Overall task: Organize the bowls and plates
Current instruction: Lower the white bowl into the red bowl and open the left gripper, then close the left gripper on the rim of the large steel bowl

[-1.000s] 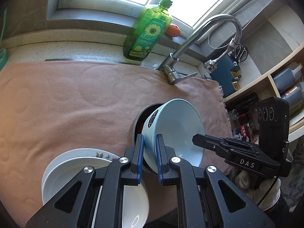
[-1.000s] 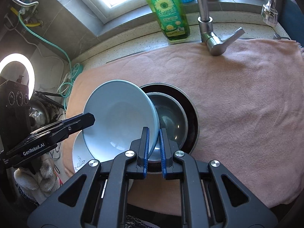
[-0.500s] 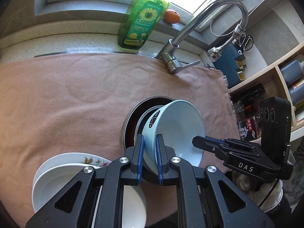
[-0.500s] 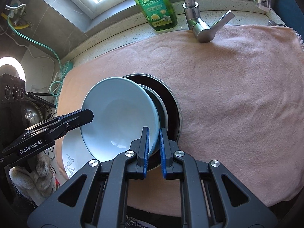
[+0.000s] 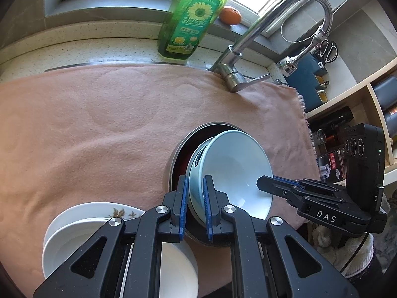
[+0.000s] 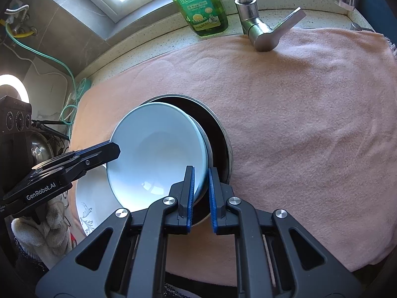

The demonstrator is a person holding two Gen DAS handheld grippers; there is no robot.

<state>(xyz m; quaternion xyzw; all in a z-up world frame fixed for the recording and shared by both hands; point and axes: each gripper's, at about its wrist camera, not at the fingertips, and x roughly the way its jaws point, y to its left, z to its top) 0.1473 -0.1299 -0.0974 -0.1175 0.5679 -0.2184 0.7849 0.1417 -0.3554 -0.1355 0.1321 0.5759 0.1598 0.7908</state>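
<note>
A light blue bowl (image 5: 235,171) (image 6: 156,149) sits low in a steel bowl inside a dark round pan (image 5: 183,154) (image 6: 218,134) on the pink towel. My left gripper (image 5: 196,193) is shut on the blue bowl's left rim. My right gripper (image 6: 200,186) is shut on its right rim; it shows in the left wrist view (image 5: 270,185) too. White plates (image 5: 104,228) (image 6: 86,206) are stacked to the left of the pan, one with a floral print.
A pink towel (image 5: 99,124) (image 6: 297,124) covers the sink counter. Behind it stand a green dish soap bottle (image 5: 191,19) (image 6: 198,2), a steel faucet (image 5: 248,49) (image 6: 260,24) and an orange (image 5: 230,15). Shelves (image 5: 359,114) stand at the right.
Both grippers have lowered the blue bowl from a tilted hold above the pan down into the steel bowl. The jaws of both grippers now stand slightly wider on the rim.
</note>
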